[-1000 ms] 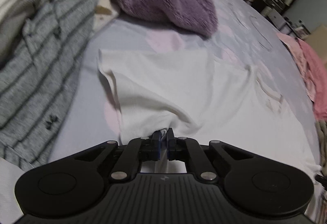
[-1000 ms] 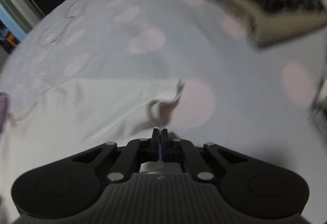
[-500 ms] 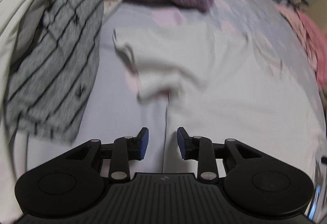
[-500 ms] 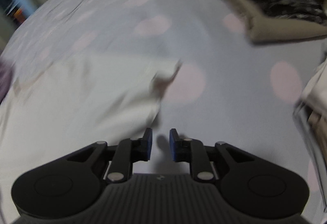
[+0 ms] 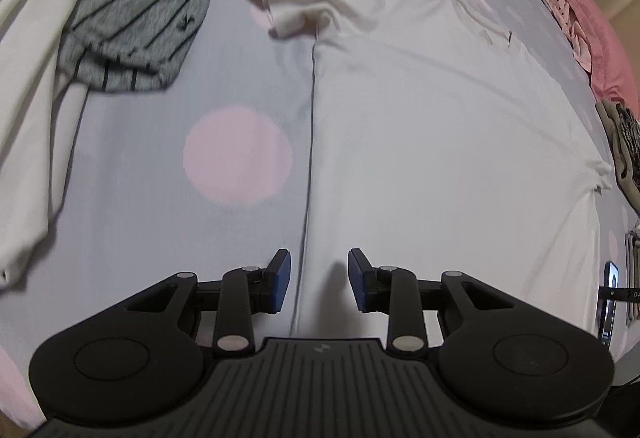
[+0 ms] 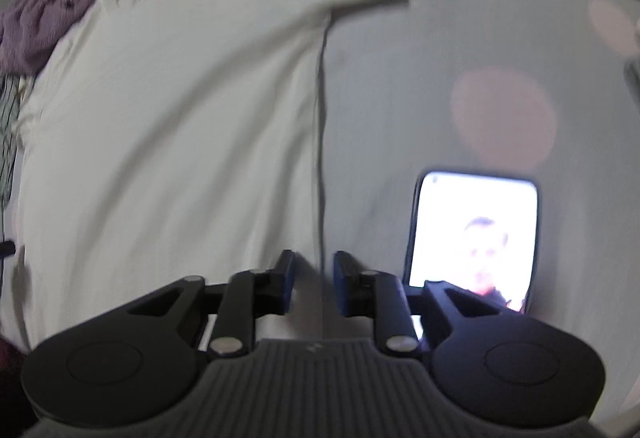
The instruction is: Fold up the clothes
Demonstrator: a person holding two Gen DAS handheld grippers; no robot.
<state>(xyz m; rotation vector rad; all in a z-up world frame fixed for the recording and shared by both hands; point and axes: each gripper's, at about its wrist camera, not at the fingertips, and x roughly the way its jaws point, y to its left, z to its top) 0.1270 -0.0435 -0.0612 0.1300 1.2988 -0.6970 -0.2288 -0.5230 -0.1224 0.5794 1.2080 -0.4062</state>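
Left tongs (image 5: 319, 280) and right tongs (image 6: 314, 284) both released, gripping nothing, each poised over a side edge of the white T-shirt (image 5: 432, 110).
White T-shirt lies spread flat on the bed (image 5: 168, 198), a pale sheet with pink dots. Grey striped garment (image 5: 140, 10) at its left; lit phone (image 6: 474, 234) just right of the shirt's edge.

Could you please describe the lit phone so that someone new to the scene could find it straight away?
Start at the spotted bed sheet, then the white T-shirt spread flat on it. The phone lies on the sheet beside the shirt's side edge, the only glowing object there.
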